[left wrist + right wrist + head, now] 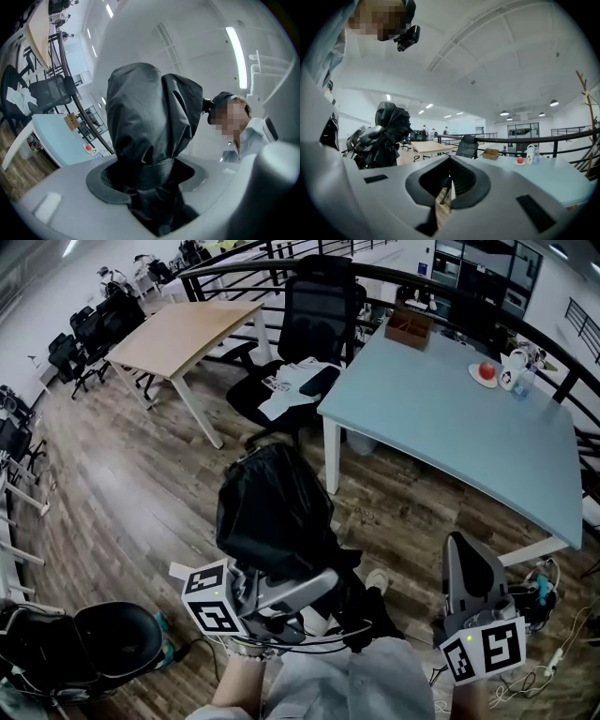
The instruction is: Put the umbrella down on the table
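My left gripper (286, 589) is shut on a folded black umbrella (272, 512), low in the head view and over the wooden floor. The bundled canopy sticks up and away from the jaws. In the left gripper view the umbrella (150, 117) fills the middle, pinched at its strapped waist between that gripper's (151, 185) grey jaws. My right gripper (466, 563) is at the lower right, shut with nothing between its pads (464, 180). The light blue table (450, 418) stands ahead to the right, apart from both grippers.
A black office chair (314, 324) with white papers on it stands at the blue table's left end. On the table's far side are a brown box (409, 327), a plate with a red apple (486, 371) and a white jug (513, 369). A wooden table (183, 334) is at the left. Cables (544, 662) lie on the floor.
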### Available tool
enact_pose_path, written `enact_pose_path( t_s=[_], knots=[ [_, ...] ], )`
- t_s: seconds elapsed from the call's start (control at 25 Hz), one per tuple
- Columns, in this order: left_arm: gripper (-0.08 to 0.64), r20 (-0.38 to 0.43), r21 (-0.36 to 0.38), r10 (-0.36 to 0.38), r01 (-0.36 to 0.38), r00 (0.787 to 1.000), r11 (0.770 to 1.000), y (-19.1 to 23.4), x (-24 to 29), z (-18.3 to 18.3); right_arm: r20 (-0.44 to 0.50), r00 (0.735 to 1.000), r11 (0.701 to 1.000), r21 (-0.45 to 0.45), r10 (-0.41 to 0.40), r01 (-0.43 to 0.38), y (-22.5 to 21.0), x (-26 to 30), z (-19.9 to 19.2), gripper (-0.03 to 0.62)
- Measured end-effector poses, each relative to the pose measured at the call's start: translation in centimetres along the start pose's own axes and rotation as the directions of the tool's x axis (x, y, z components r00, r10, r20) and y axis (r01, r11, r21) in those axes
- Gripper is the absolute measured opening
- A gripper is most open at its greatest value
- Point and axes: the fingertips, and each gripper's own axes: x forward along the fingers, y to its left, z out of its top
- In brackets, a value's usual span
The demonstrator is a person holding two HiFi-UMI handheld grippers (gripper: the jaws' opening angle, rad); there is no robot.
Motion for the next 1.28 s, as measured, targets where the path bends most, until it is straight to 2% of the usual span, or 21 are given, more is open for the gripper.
enact_pose_path(
  t_s=[0.56,0.84,1.28],
  knots=[
    [0.255,0.005,-0.002,0.011,-0.01,1.0,1.0,3.1,2.0,1.0,0.004,1.0,1.0,0.006,0.02,-0.02,-2.8,3.9,-0.2,-0.003],
    [0.255,0.024,-0.004,0.037,-0.037,0.999,0.999,6.0,4.2,2.4,0.01,0.998,0.998,0.018,0.059,-0.059,-4.9,7.2,-0.1,-0.003],
    [0.255,0.035,-0.009,0.034,-0.033,0.999,0.999,11.5,10.7,4.5,0.013,0.997,0.997,0.031,0.077,-0.077,-12.0,12.8,-0.1,-0.003]
  ],
)
